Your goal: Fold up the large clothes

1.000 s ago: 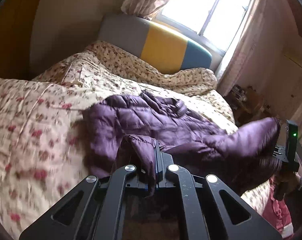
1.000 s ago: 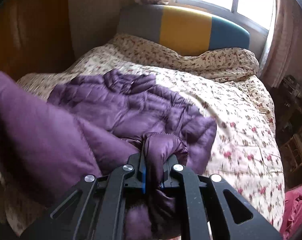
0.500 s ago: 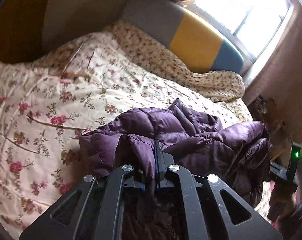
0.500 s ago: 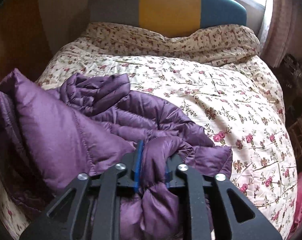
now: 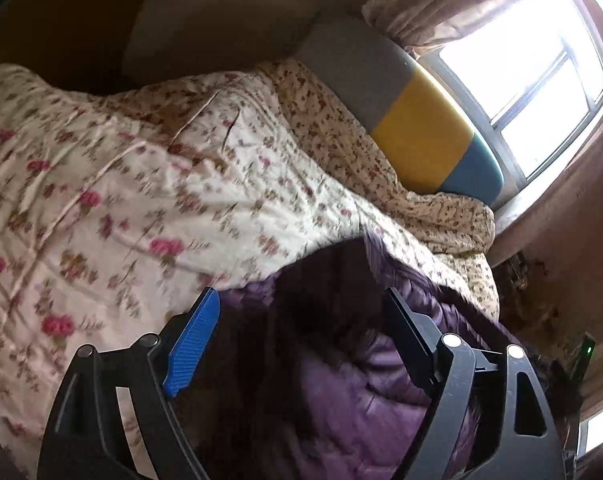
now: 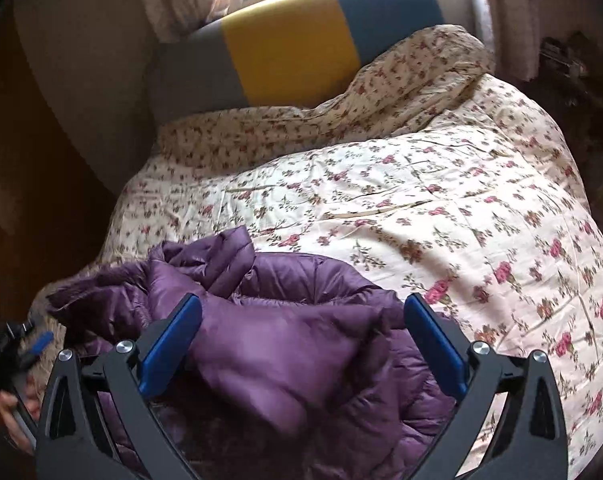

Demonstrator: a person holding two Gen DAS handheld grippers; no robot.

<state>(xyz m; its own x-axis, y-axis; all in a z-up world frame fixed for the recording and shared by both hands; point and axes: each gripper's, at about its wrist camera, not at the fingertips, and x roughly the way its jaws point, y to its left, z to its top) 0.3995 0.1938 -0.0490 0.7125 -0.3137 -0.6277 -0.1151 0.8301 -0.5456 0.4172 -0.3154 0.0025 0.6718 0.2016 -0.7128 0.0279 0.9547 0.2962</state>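
A purple puffer jacket point(image 6: 293, 344) lies bunched near the front edge of the bed; it also shows in the left wrist view point(image 5: 341, 380). My right gripper point(image 6: 301, 316) is open, its blue-padded fingers point(image 6: 173, 340) spread wide above the jacket and holding nothing. My left gripper point(image 5: 301, 300) is open too, spread over the jacket's dark folds. The left gripper also shows at the far left of the right wrist view point(image 6: 17, 344), held by a hand.
The bed carries a cream floral quilt point(image 6: 421, 208) with a rumpled floral pillow cover point(image 6: 341, 120) at its head. A grey, yellow and teal headboard point(image 6: 285, 52) stands under a bright window point(image 5: 541, 72). Cluttered furniture point(image 5: 533, 280) stands at the bed's right.
Both grippers were shut on jacket folds; both have opened and let the jacket drop onto the bed. The jacket now lies bunched closer to the front edge.
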